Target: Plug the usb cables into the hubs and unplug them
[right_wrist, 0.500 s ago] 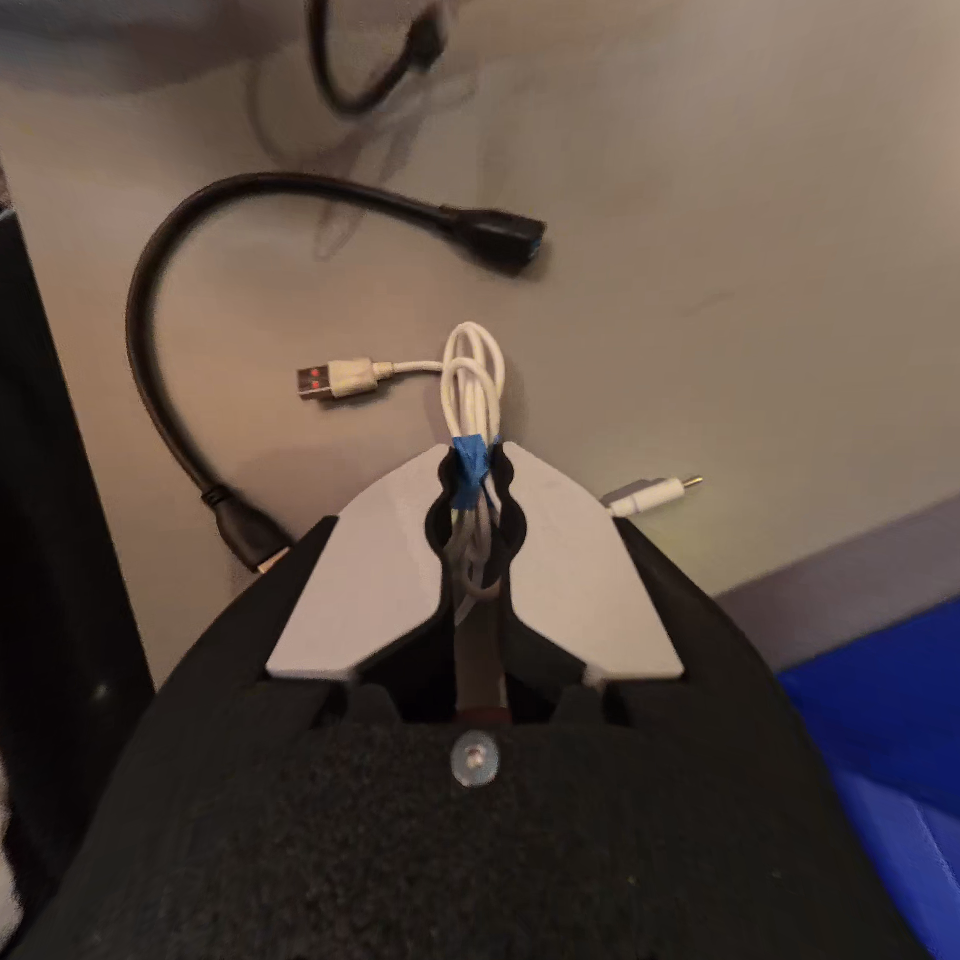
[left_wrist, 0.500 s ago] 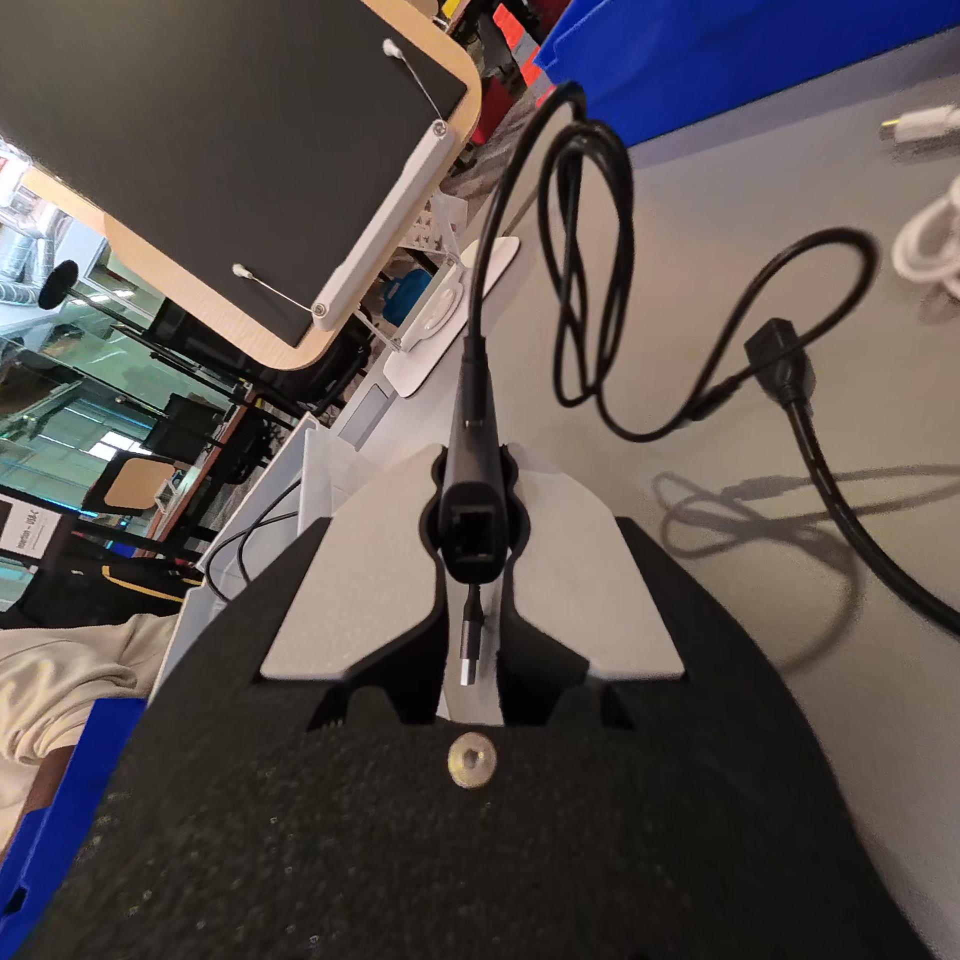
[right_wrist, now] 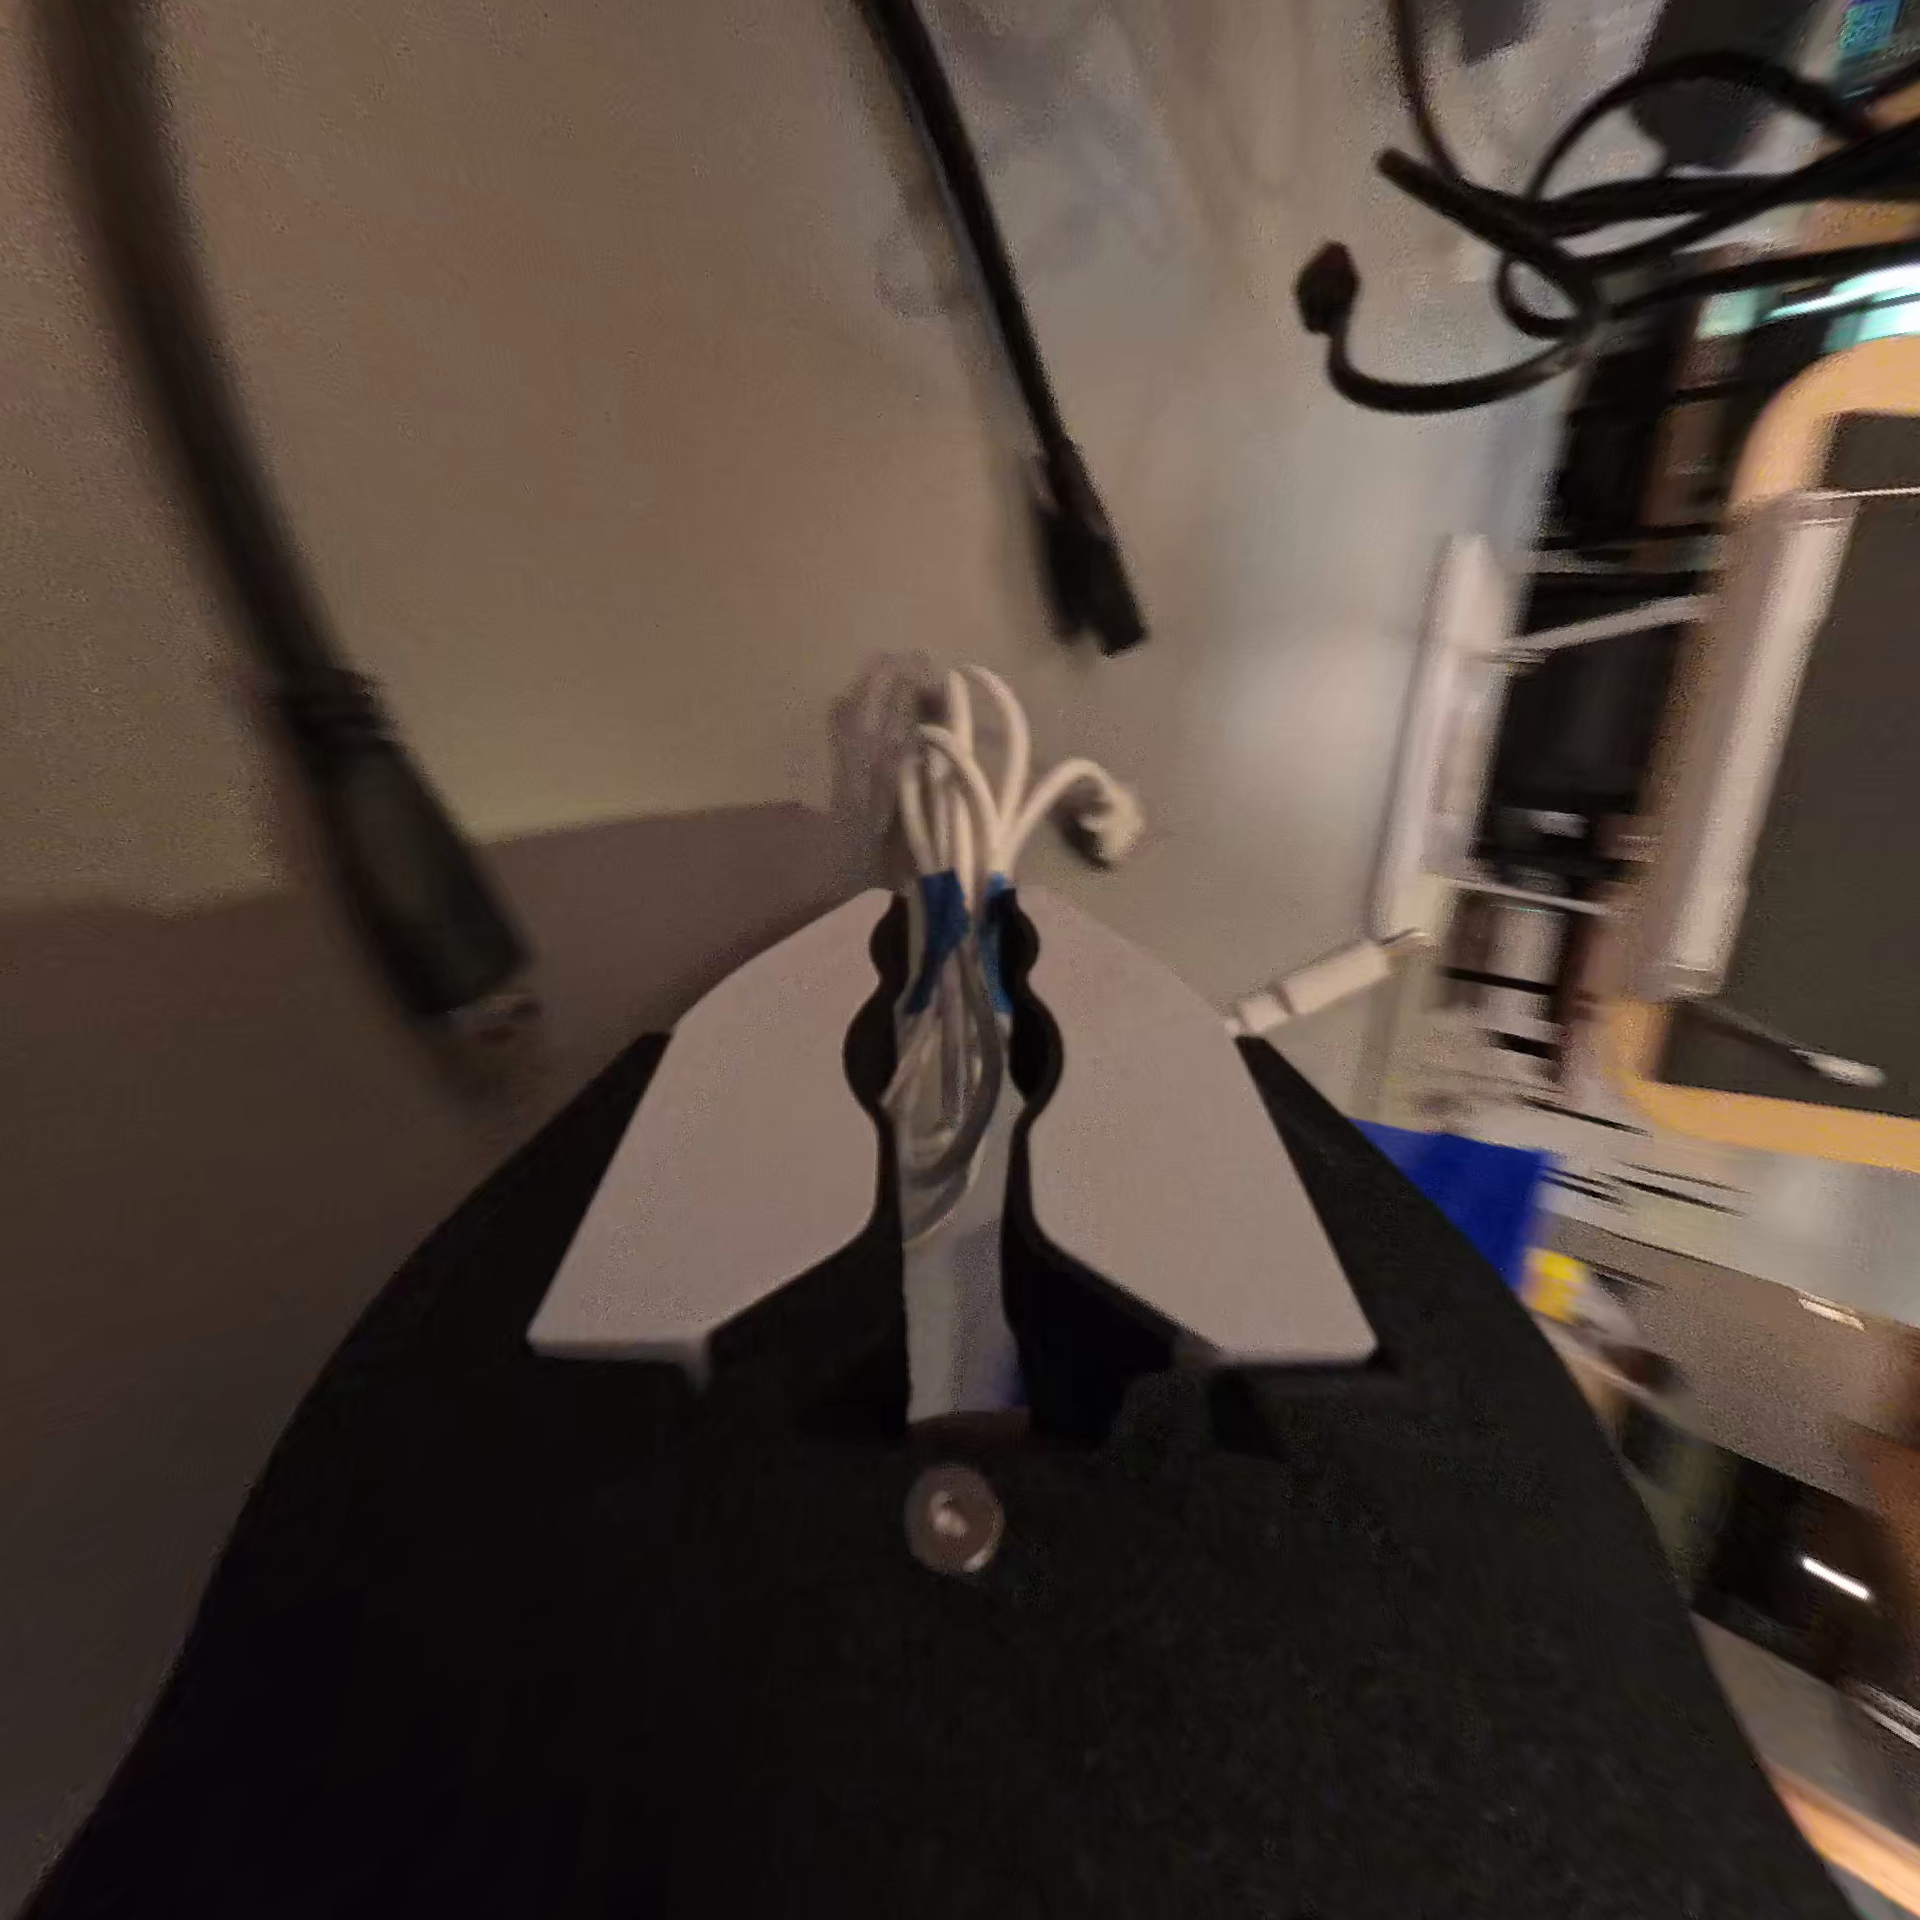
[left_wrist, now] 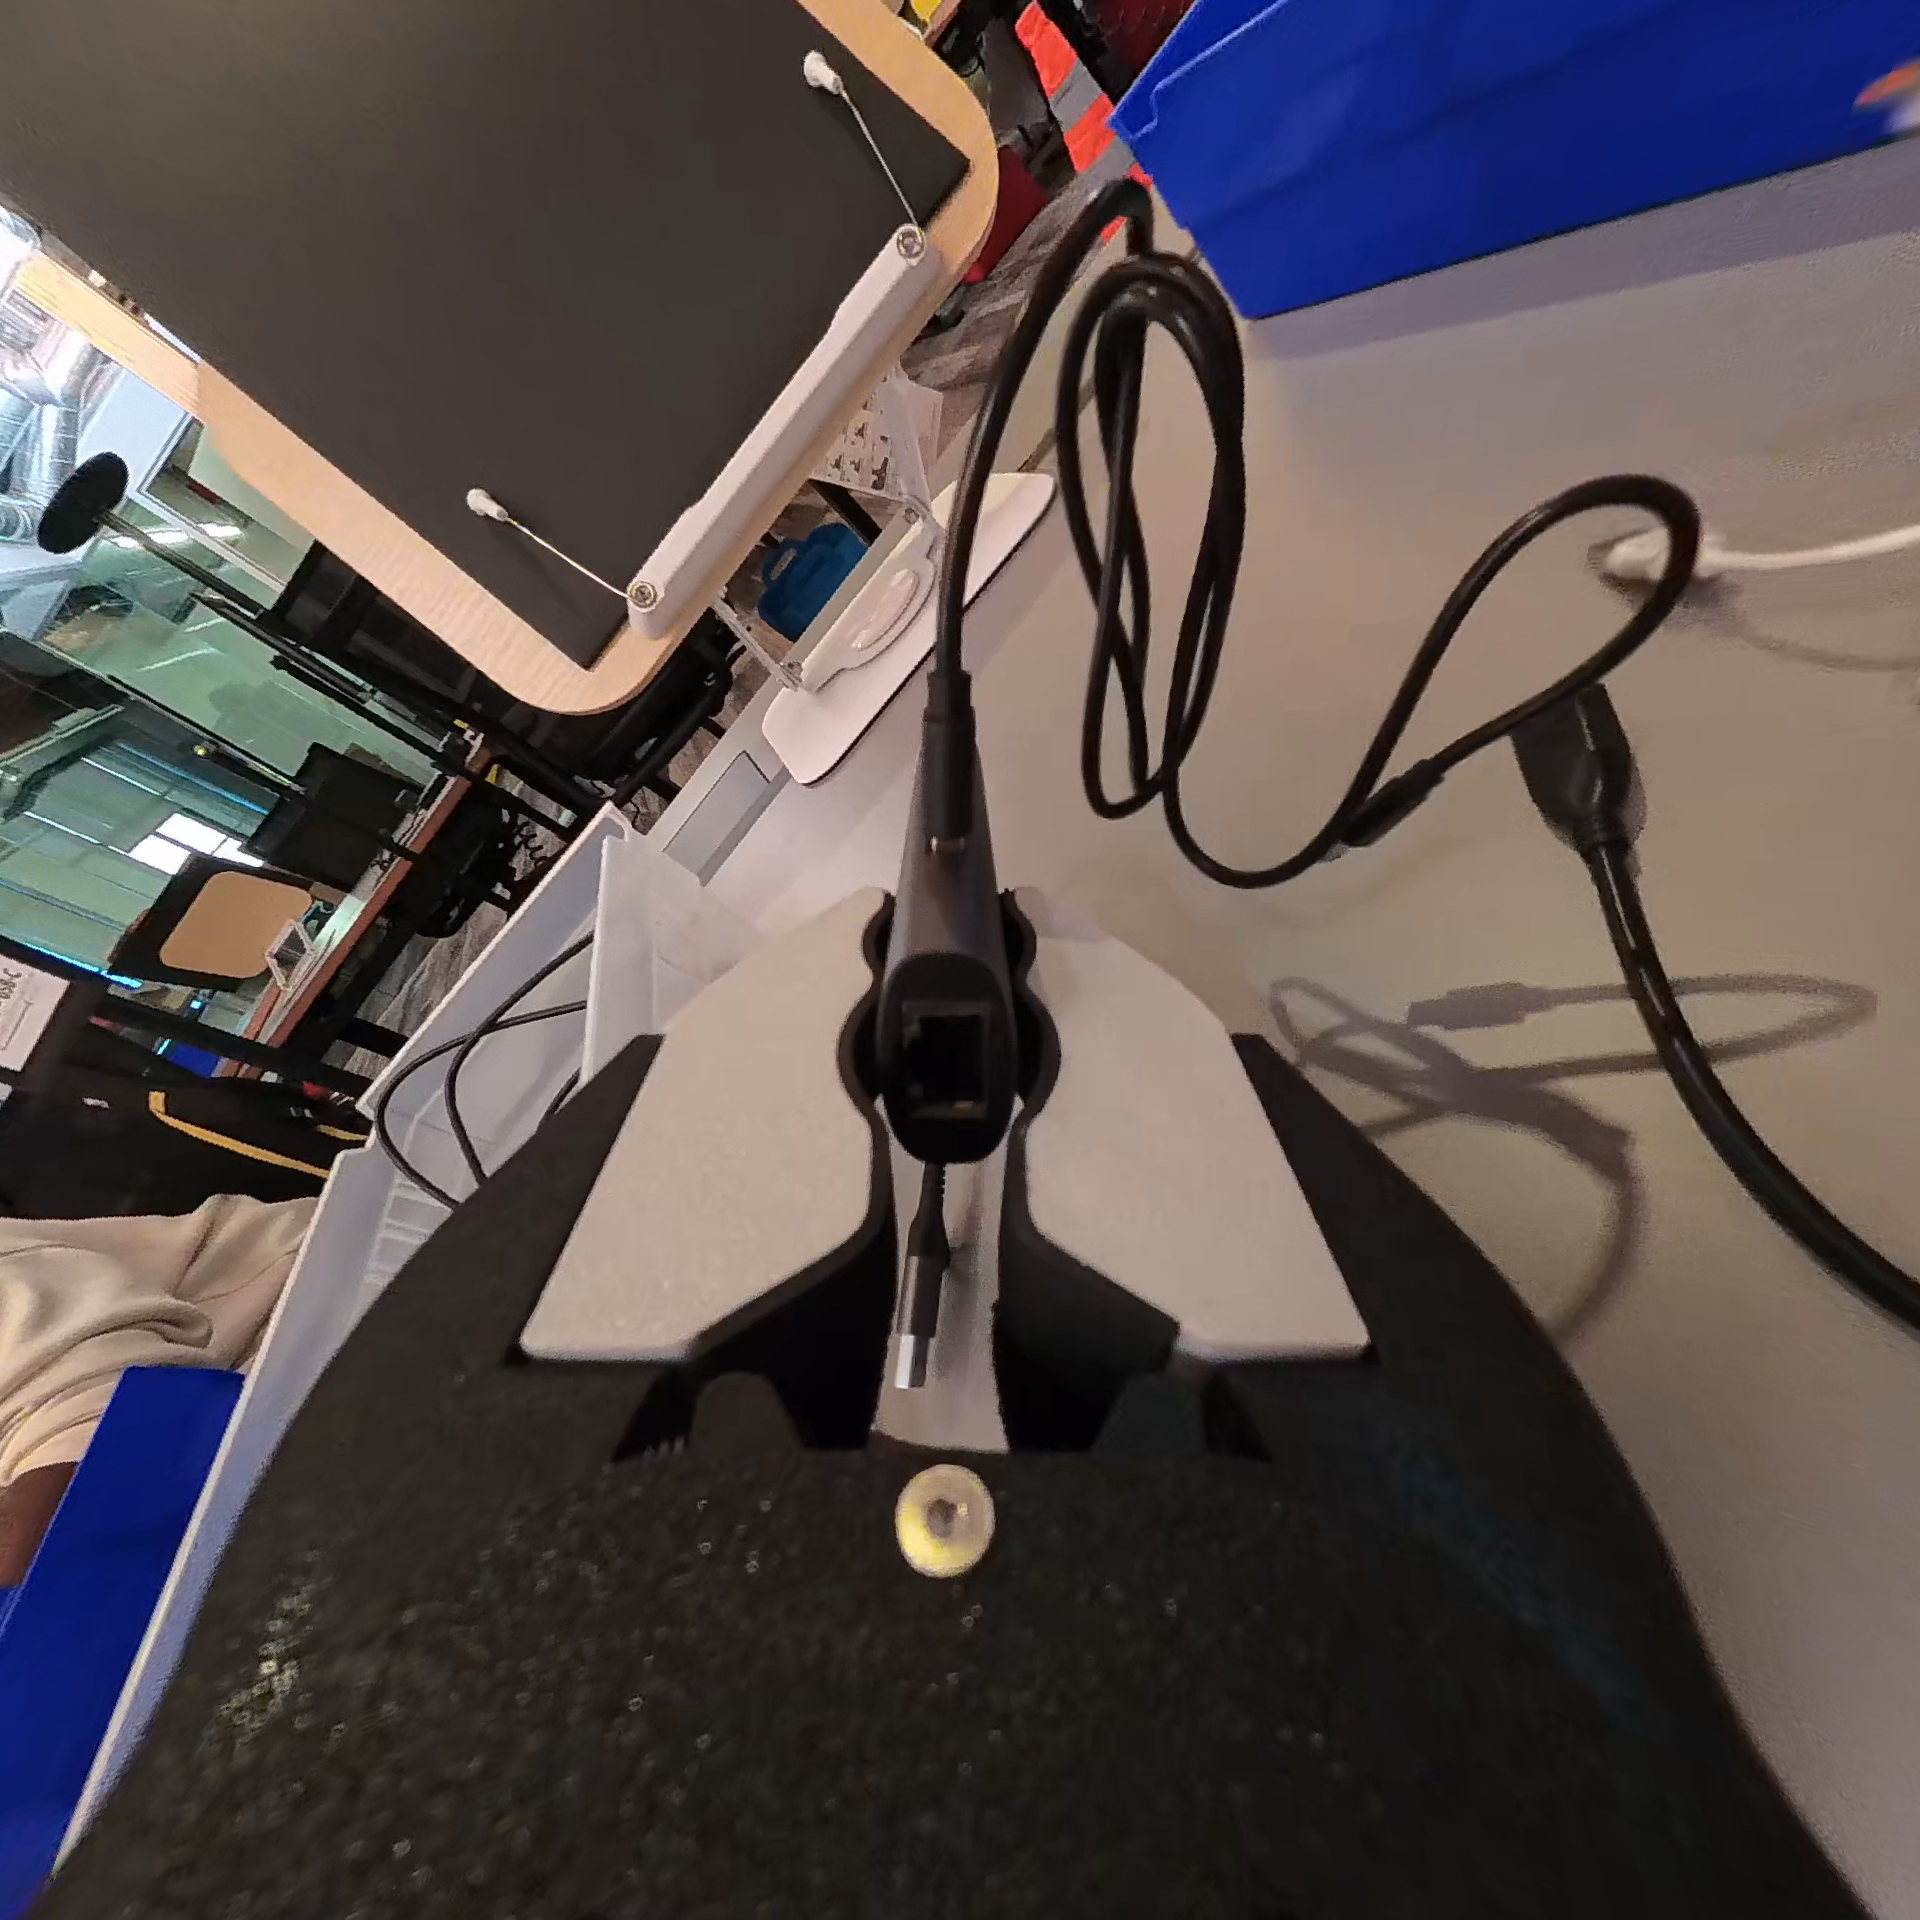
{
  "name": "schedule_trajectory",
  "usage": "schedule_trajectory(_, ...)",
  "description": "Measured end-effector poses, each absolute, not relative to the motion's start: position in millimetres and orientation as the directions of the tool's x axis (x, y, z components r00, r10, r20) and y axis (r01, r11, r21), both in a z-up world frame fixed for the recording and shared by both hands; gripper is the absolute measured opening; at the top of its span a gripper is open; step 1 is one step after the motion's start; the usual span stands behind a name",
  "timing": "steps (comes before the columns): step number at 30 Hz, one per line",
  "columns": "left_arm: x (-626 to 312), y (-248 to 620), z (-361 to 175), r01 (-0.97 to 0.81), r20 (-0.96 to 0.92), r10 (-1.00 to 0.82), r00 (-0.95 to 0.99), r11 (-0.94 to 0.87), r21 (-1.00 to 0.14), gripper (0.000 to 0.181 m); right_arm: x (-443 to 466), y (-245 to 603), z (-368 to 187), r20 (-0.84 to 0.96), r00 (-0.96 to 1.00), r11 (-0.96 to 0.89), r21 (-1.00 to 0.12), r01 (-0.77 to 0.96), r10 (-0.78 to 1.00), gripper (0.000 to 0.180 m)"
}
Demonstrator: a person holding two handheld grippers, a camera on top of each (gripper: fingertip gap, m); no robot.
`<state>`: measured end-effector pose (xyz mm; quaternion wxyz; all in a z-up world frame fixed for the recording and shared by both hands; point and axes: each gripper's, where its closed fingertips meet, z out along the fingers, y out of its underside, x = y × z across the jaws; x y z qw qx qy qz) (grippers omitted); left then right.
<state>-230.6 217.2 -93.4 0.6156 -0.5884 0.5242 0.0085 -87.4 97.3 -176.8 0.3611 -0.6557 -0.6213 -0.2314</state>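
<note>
Blue bin contents are being hidden; hub is being clamped by left gripper, white cable by right gripper, now swung away.

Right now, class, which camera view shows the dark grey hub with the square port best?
The left wrist view: the dark grey hub sits sharp and centred, clamped in the left tool. The blurred right wrist view doesn't show it recognisably.

left gripper sits dead center in its frame, both grey fingers pinched in on the dark hub wedged between them. right gripper same deal, center of a blurry frame, fingers squeezed on the taped white cable bundle
</note>
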Motion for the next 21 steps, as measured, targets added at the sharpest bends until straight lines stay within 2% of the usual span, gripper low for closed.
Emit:
schedule_trajectory(3,-229.4,216.0,-95.7,-0.630,-0.657,-0.611,0.443,0.309,-0.712,0.016,-101.1,72.8,-173.2,0.603,0.251,-0.034,-0.348,0.937,0.757,0.021)
schedule_trajectory(6,-227.4,215.5,-100.0,-0.634,-0.651,-0.623,0.433,0.303,-0.711,0.017,-110.1,51.2,-172.6,0.396,0.400,-0.182,-0.484,0.856,0.827,0.030)
schedule_trajectory(8,-227.0,214.9,-101.6,-0.637,-0.650,-0.627,0.429,0.300,-0.710,0.017,-121.1,36.4,-169.4,0.193,0.485,-0.299,-0.581,0.757,0.853,0.030)
schedule_trajectory(10,-227.4,214.5,-101.2,-0.637,-0.649,-0.628,0.430,0.298,-0.711,0.017,-133.7,35.7,-152.9,-0.048,0.594,-0.454,-0.696,0.556,0.803,0.030)
schedule_trajectory(12,-228.6,214.4,-100.1,-0.637,-0.647,-0.627,0.434,0.295,-0.713,0.017,-155.9,32.9,-115.9,-0.345,0.556,-0.557,-0.786,0.270,0.757,0.031)
schedule_trajectory(14,-230.4,215.1,-99.0,-0.636,-0.646,-0.623,0.442,0.290,-0.715,0.017,-159.3,48.4,-89.0,-0.524,0.546,-0.630,-0.777,0.010,0.654,0.032)
schedule_trajectory(17,-232.4,216.9,-98.6,-0.631,-0.633,-0.627,0.455,0.274,-0.726,0.017,-149.6,75.6,-67.4,-0.619,0.582,-0.621,-0.748,-0.234,0.527,0.041)
schedule_trajectory(18,-232.7,217.2,-98.8,-0.627,-0.627,-0.630,0.458,0.270,-0.731,0.017,-139.4,88.0,-69.9,-0.611,0.649,-0.605,-0.745,-0.280,0.452,0.041)
schedule_trajectory(21,-233.4,218.0,-99.6,-0.623,-0.615,-0.638,0.464,0.259,-0.738,0.017,-117.9,112.2,-107.4,-0.475,0.849,-0.642,-0.730,-0.234,0.231,0.044)
